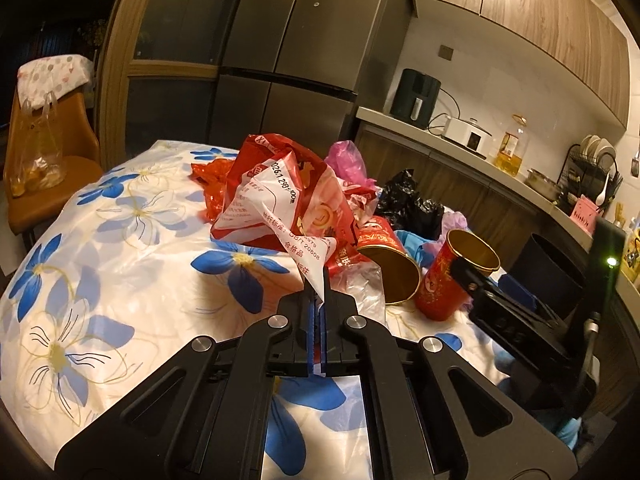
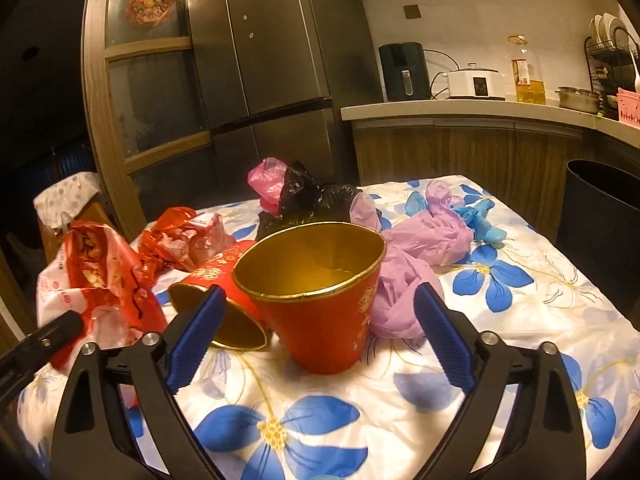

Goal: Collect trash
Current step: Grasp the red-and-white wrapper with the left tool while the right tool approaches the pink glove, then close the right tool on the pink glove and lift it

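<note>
My left gripper (image 1: 319, 300) has its fingers (image 1: 310, 320) pressed together on a white corner of the red wrapper (image 1: 280, 200); the wrapper rises crumpled from that pinch and spreads over the flowered tabletop (image 1: 120, 240); just right of the wrapper lies a tipped cup (image 1: 390, 264), its gold mouth facing me; right of that stands the upright cup (image 1: 452, 280), red outside and gold inside.

My right gripper (image 2: 316, 328) holds its fingers (image 2: 196, 336) wide apart, one on each side of the upright cup (image 2: 320, 300); neither blue pad touches the cup wall; the cup sits on the tabletop (image 2: 520, 340) between them, mouth up.

Taking the upright cup as the landmark: the tipped cup (image 2: 224, 300) lies against its left side; the wrapper (image 2: 104, 280) is further left, with the tip of my left gripper (image 2: 60, 332) dark at its lower edge; a crumpled red foil (image 2: 180, 236) sits behind and left; a black bag (image 2: 316, 204) and a pink bag (image 2: 266, 180) are piled straight behind; a lilac bag (image 2: 416, 256) touches its right side and trails back toward a blue glove (image 2: 480, 220); the dark bin (image 2: 600, 208) stands well to the right, off the tabletop's edge, under the kitchen counter (image 2: 460, 110).
</note>
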